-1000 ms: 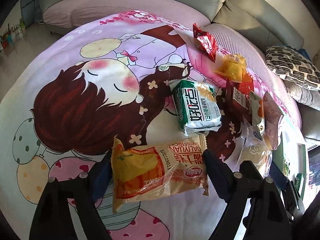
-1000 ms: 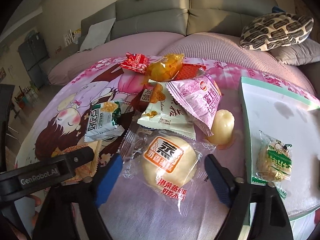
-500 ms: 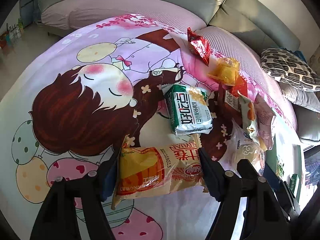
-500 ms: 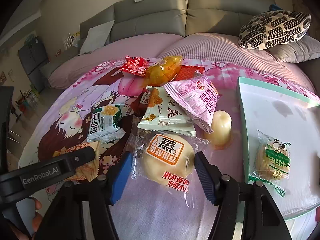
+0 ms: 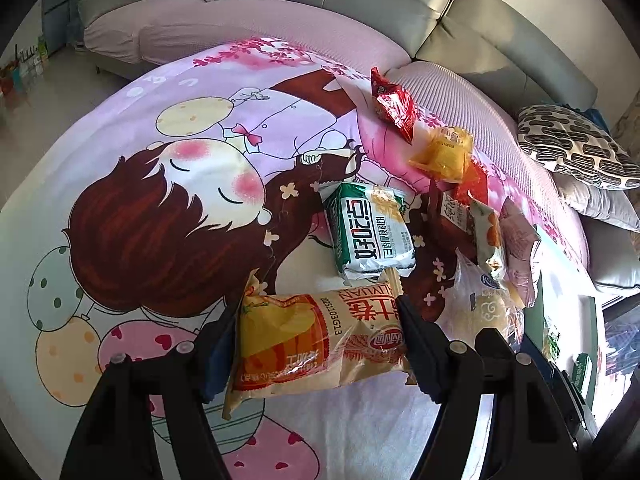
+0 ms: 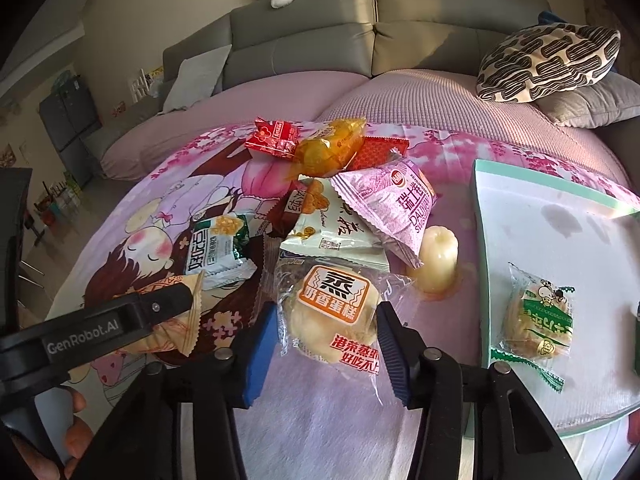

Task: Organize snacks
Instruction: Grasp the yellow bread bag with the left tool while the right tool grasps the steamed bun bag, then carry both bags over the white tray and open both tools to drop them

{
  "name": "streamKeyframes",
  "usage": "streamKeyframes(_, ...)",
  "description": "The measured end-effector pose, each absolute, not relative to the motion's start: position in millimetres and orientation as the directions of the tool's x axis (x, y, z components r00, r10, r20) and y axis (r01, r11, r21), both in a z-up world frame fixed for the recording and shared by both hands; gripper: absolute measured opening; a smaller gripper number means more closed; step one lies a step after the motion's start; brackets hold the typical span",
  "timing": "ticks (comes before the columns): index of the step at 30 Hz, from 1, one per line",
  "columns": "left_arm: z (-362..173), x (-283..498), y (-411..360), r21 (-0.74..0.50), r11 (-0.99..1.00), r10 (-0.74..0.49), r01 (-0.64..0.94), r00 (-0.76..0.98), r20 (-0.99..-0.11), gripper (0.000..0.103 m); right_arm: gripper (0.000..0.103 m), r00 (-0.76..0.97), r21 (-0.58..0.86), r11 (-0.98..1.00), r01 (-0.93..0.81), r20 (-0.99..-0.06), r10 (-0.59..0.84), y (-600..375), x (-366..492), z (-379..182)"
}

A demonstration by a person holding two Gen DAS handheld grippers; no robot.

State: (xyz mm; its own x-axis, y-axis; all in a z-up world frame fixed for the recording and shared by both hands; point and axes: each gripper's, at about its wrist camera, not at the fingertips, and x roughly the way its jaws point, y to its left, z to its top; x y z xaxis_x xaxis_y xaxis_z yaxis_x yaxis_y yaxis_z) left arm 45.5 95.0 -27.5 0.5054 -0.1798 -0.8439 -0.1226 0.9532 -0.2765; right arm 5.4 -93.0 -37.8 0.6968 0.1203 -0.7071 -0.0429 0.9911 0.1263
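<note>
Snacks (image 6: 344,216) heaped, fingers (image 6: 260,352) seemingly pinching cake (image 6: 334,316) — blanket (image 5: 160,208)

My blanket (image 5: 168,168) is pink with a cartoon girl who has brown hair and red cheeks. I see a yellow and orange packet (image 5: 316,340), a green and white packet (image 5: 368,232), a red packet (image 5: 394,104), and a black-and-cream squiggly pillow (image 6: 548,64).

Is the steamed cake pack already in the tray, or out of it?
Out. The cake pack lies on the cloth, left of the tray; only a green biscuit pack is inside.
</note>
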Motion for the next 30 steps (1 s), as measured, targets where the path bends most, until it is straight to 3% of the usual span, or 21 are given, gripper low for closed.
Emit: streamKeyframes(30, 17, 32, 102, -0.298, 0.949, -0.172, -0.105, 0.621, -0.765, 0.074, 0.051, 0.755, 0.188, 0.975, -0.118, -0.621, 0.211, -90, -21, 3)
